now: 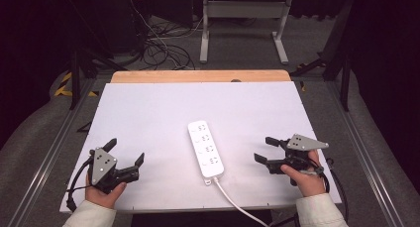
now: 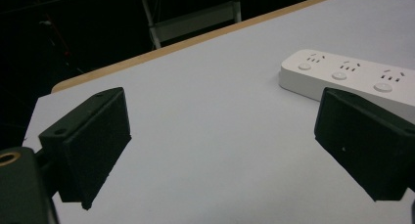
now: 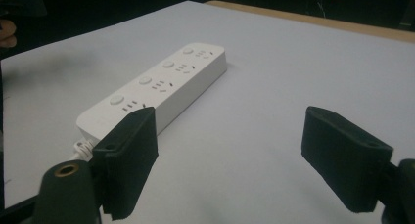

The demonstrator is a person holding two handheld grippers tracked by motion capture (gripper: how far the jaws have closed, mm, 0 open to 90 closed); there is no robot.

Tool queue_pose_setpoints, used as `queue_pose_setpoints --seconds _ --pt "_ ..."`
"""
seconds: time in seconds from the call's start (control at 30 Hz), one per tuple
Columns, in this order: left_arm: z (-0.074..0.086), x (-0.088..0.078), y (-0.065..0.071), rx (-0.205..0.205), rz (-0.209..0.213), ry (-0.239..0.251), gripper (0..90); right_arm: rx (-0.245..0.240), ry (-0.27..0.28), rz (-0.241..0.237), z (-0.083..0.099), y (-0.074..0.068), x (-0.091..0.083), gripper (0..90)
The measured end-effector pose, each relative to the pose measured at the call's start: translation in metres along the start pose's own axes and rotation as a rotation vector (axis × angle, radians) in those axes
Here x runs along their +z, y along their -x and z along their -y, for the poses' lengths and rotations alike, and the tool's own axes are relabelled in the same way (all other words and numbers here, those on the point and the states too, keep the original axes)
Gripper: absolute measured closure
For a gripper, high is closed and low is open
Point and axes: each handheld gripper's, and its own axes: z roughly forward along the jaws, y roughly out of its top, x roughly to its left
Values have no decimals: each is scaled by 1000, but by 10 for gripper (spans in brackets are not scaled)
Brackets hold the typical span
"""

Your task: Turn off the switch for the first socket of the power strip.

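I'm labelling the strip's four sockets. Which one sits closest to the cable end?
The socket at the near end of the power strip, right beside where the white cable leaves; the other three lie farther up.

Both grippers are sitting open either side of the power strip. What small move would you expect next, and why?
Probably the right gripper eases toward the power strip. It looks the nearer of the two, its jaws are open and empty, and the strip lies free on the white table. The left gripper is open too.
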Motion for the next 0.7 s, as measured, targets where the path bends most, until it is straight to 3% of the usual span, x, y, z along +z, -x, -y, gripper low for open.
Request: queue_pose_setpoints --seconds 0.33,0.57,0.7 --pt "8 -4 -3 -3 32 -52 65 -1 -102 28 26 2 7 213" --pt "8 1 -4 4 33 -61 63 21 -54 79 25 4 4 218" --pt "9 6 -4 1 31 -91 63 13 -80 114 26 6 2 253"
